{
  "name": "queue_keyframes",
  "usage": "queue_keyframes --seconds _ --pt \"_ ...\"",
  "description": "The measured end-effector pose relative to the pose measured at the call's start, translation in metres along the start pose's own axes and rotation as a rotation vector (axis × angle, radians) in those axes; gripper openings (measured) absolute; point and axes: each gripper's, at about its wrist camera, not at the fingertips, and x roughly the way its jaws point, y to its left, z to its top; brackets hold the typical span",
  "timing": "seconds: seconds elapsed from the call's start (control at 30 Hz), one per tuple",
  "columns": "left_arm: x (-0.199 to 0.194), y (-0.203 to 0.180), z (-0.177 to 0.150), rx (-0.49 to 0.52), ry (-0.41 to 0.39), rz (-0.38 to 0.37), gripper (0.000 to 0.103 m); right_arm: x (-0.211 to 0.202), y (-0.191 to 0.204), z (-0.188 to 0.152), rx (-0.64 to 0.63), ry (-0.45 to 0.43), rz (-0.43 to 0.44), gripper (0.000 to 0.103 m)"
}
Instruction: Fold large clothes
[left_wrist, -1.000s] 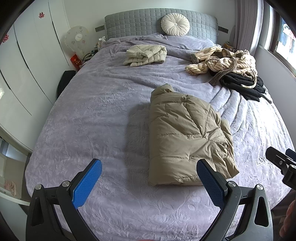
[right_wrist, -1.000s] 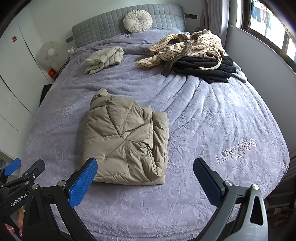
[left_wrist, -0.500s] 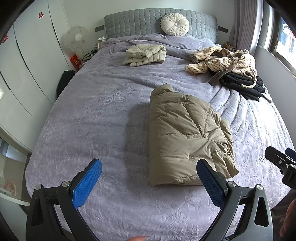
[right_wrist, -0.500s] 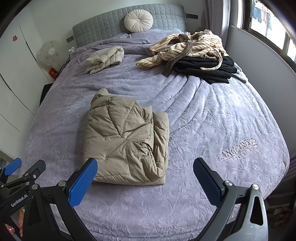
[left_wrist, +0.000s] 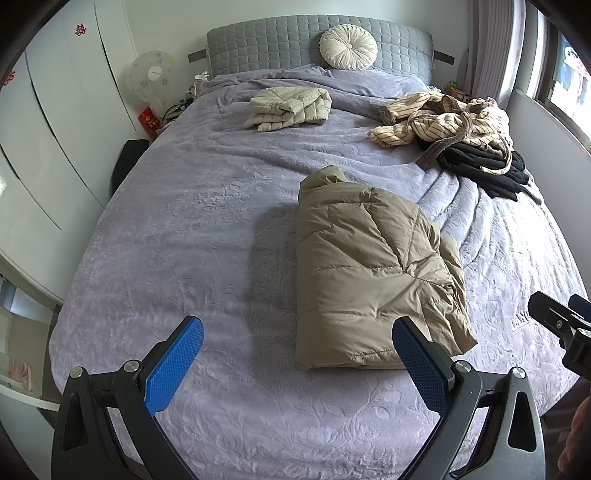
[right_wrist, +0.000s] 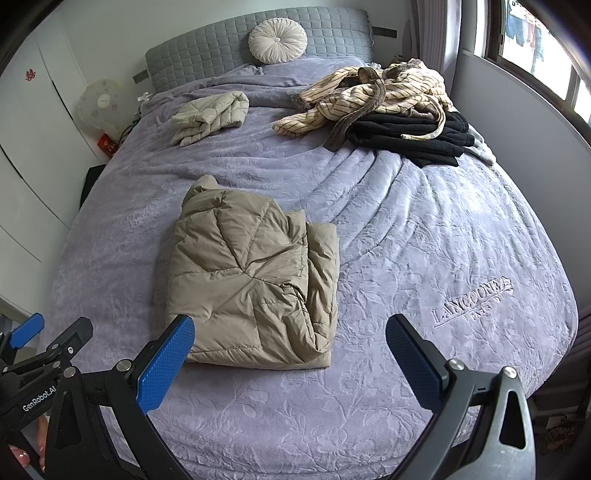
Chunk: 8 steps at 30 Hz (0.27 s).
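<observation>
Jacket (left_wrist: 373, 266) is lying folded mid-bed (left_wrist: 192, 229), long axis running toward the headboard, just ahead of both spread, empty hand-held grippers, left (left_wrist: 295, 365) and right (right_wrist: 290, 360), neither clearly nearer

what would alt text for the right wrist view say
A folded tan puffer jacket lies mid-bed on a lavender embossed bedspread, with the open right gripper hovering empty at the foot. Farther back sit a folded cream quilted jacket and an unfolded pile: striped garment over black clothing.
</observation>
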Motion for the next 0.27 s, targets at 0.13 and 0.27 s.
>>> queue_keyframes --seconds 0.13,0.27 --pt "0.0005 0.0020 -0.0028 -0.008 -0.008 -0.007 0.102 0.0010 0.0005 0.0004 0.002 0.001 0.000 0.103" --pt "0.0037 0.0029 -0.0035 -0.003 -0.009 -0.013 0.102 0.0003 0.0005 0.0000 0.002 0.001 -0.001 0.103"
